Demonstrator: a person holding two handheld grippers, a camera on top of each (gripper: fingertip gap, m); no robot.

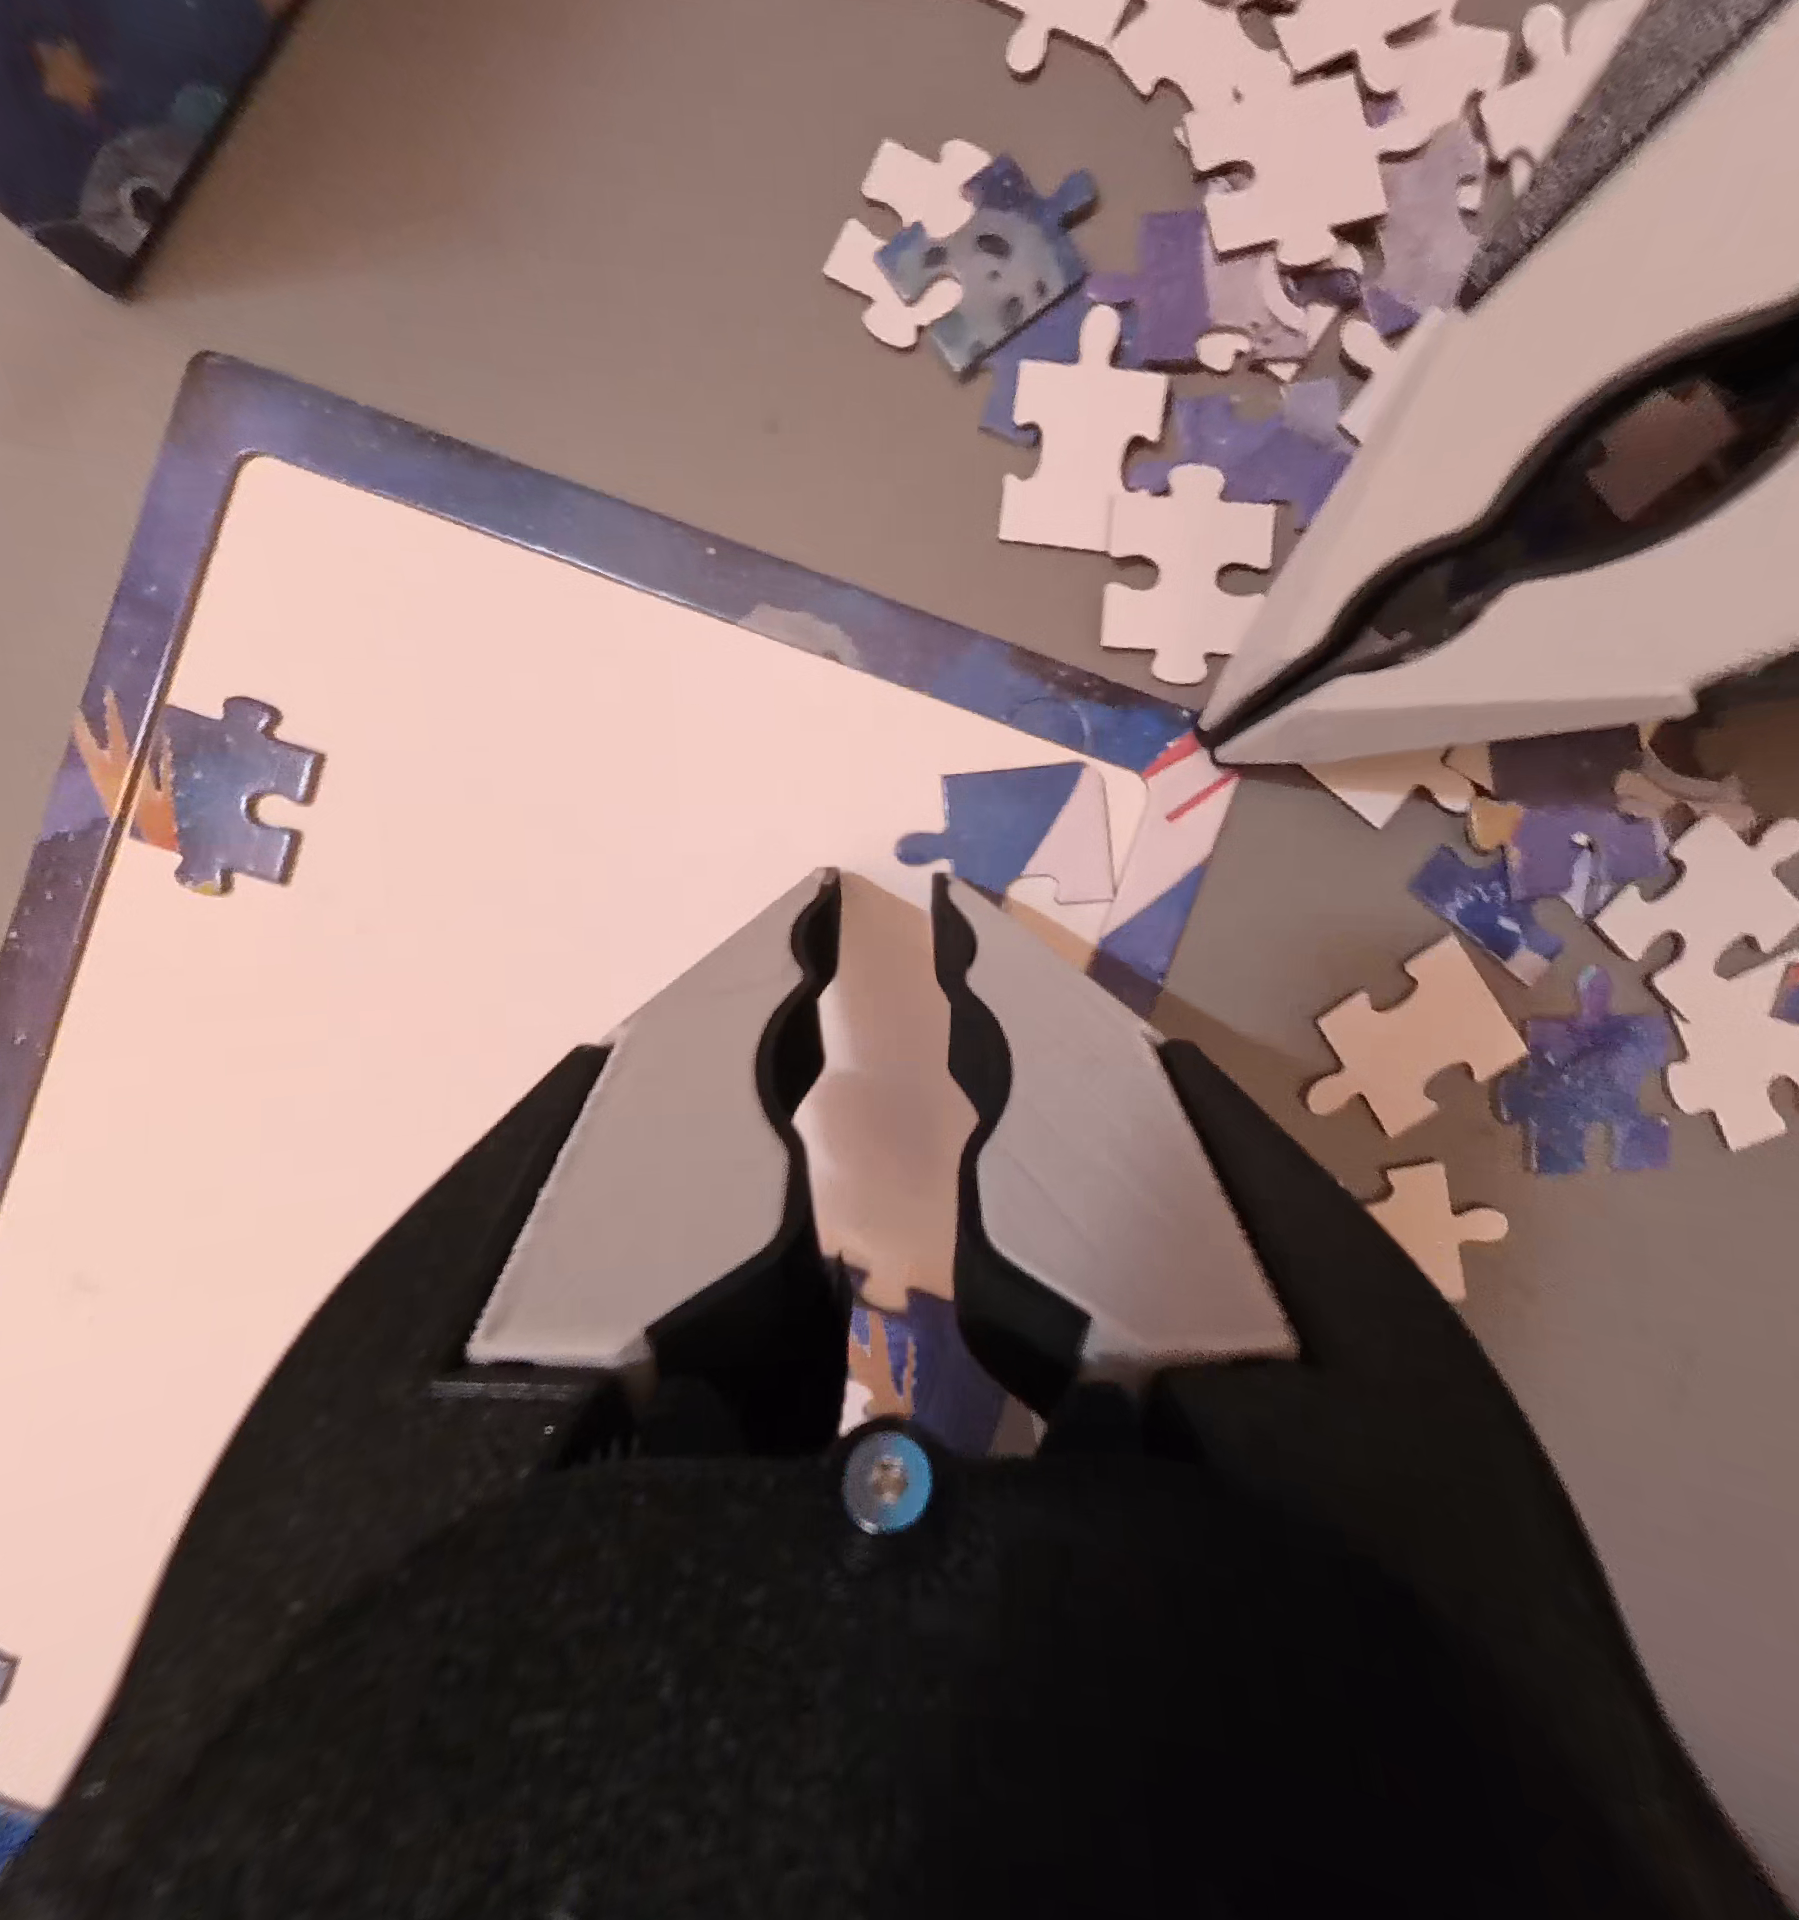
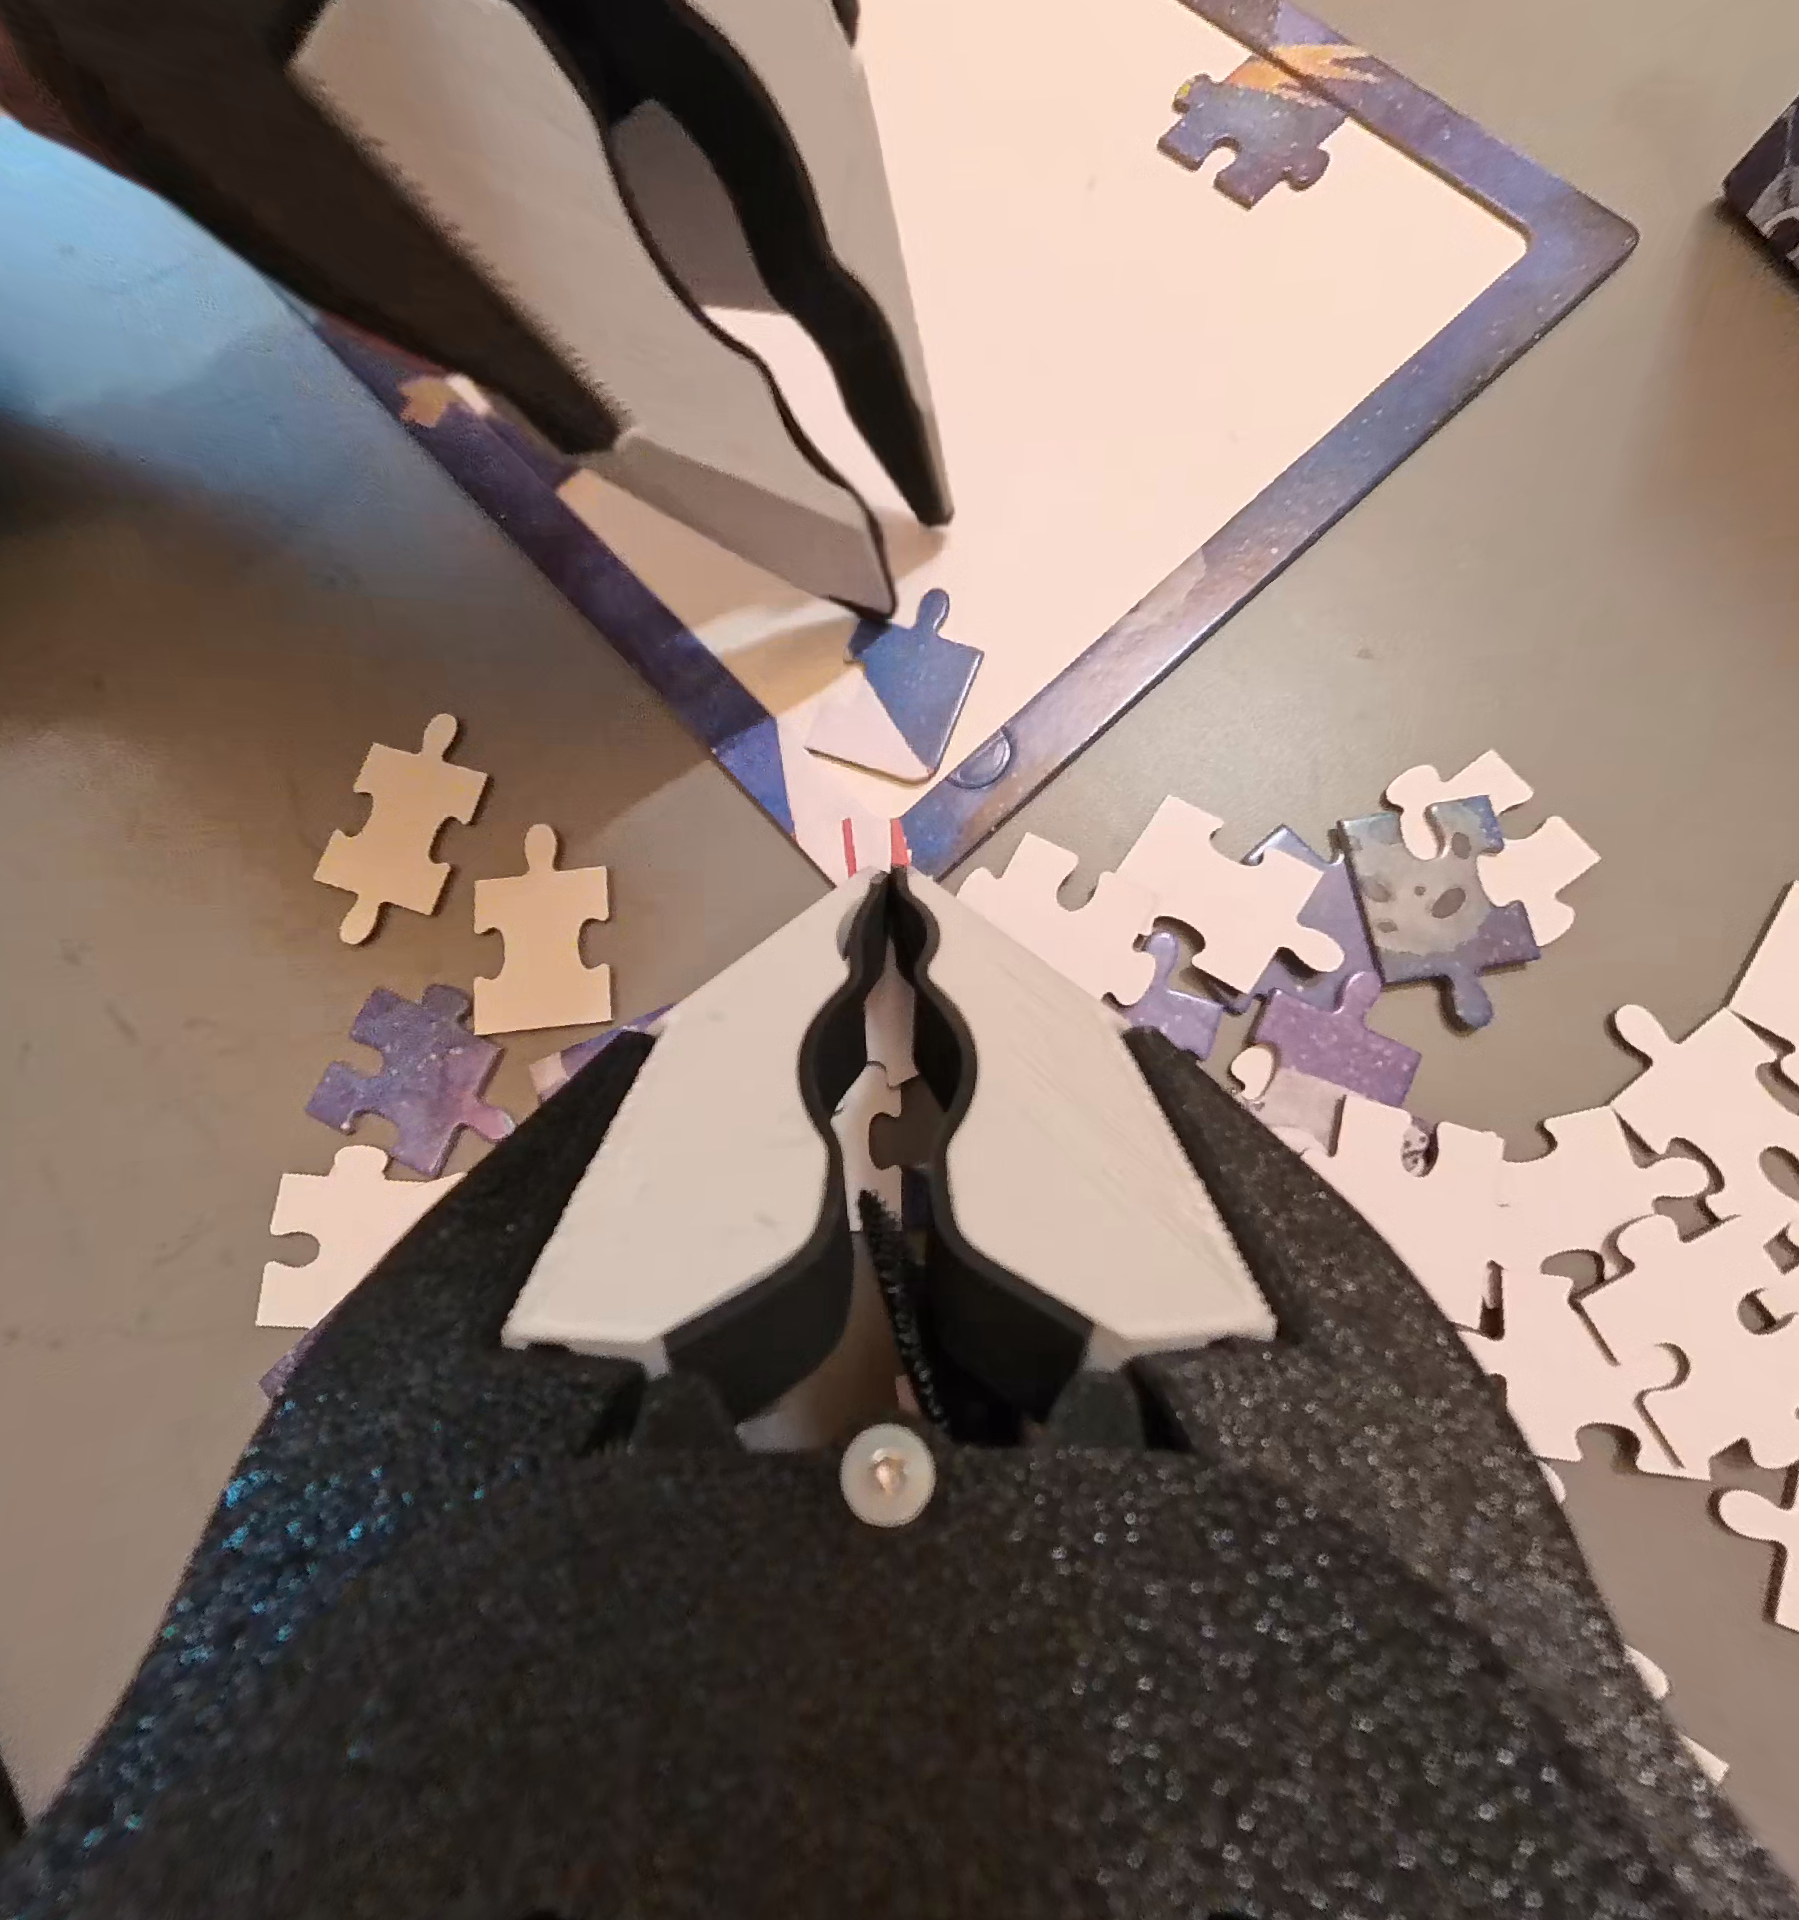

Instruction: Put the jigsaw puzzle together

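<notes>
The puzzle tray (image 1: pixel 666 566) has a dark blue frame and a bare cream floor; it also shows in the right wrist view (image 2: pixel 1394 436). A blue-and-white piece (image 1: pixel 1020 842) lies inside its near-right corner, slightly askew (image 2: pixel 905 696). My left gripper (image 1: pixel 884 883) is open by a narrow gap and empty, just beside that piece; in the right wrist view (image 2: pixel 905 561) one fingertip (image 2: pixel 874 603) touches the piece's edge. My right gripper (image 2: pixel 887 881) is shut, with its tips on the tray's outer corner (image 1: pixel 1212 740). Another blue piece (image 1: pixel 235 795) sits fitted at the tray's left edge.
Loose pieces, many face down, lie in a heap right of the tray (image 1: pixel 1290 156) (image 2: pixel 1705 1195). A moon-patterned piece (image 2: pixel 1435 894) lies on top. More pieces lie scattered on the grey table (image 2: pixel 407 821). The dark puzzle box (image 1: pixel 74 114) stands beyond the tray. The gap from one gripper's tips to the other's is roughly 6 centimetres.
</notes>
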